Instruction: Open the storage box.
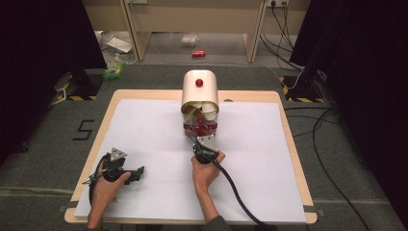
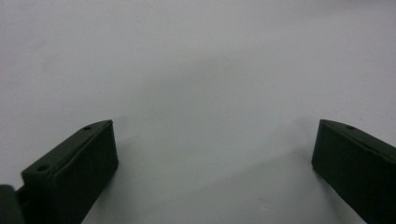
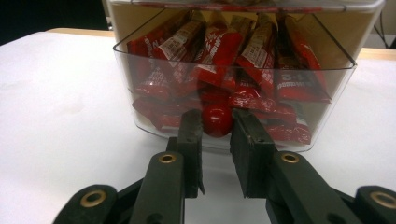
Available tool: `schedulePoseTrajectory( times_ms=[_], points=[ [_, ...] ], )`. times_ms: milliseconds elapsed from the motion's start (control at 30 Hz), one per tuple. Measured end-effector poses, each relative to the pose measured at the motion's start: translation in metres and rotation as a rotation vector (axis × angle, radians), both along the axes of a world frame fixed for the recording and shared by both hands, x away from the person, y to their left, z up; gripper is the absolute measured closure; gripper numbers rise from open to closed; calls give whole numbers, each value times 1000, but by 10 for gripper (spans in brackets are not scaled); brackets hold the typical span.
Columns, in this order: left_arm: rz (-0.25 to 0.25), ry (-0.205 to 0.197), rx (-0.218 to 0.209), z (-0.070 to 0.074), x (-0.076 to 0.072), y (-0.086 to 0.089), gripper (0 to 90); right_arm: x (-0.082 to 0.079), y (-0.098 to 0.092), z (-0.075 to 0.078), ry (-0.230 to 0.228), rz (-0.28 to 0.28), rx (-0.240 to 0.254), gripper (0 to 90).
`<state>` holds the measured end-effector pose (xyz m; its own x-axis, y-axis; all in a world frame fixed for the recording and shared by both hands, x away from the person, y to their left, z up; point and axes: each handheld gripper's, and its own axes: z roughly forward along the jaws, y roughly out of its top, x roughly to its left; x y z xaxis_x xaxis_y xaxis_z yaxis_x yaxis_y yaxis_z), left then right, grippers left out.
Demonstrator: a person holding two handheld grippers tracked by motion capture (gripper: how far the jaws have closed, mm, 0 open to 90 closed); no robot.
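I read a black "5" marked on the grey floor mat beside the table's left edge. The red packets' print stays illegible.

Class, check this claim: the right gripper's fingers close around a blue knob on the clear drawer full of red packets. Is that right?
Not quite: the knob is red, not blue, as the right gripper view shows. The right gripper does have its fingers around it, on the clear drawer of red packets.

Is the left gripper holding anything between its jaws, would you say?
No, the left gripper stands wide open over the bare white sheet, with nothing between its jaws.
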<state>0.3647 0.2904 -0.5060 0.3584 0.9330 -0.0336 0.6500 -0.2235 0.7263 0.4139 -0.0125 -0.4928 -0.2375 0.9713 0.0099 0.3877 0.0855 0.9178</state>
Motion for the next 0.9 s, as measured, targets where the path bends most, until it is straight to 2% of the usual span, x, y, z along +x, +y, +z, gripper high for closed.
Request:
schedulePoseTrajectory(
  times_ms=[67,767,800,867,900],
  points=[
    [0,0,0,0,0,0,0,-4,-1,0,-9,9,-12,739],
    [0,-1,2,0,0,0,0,-30,-9,0,-21,58,-17,749],
    [0,-1,3,0,0,0,0,-34,-12,0,-27,65,-9,853],
    [0,-1,3,0,0,0,0,-37,-13,-1,-36,78,1,858],
    [0,-1,3,0,0,0,0,-37,-15,0,-22,79,9,780]
  ],
)
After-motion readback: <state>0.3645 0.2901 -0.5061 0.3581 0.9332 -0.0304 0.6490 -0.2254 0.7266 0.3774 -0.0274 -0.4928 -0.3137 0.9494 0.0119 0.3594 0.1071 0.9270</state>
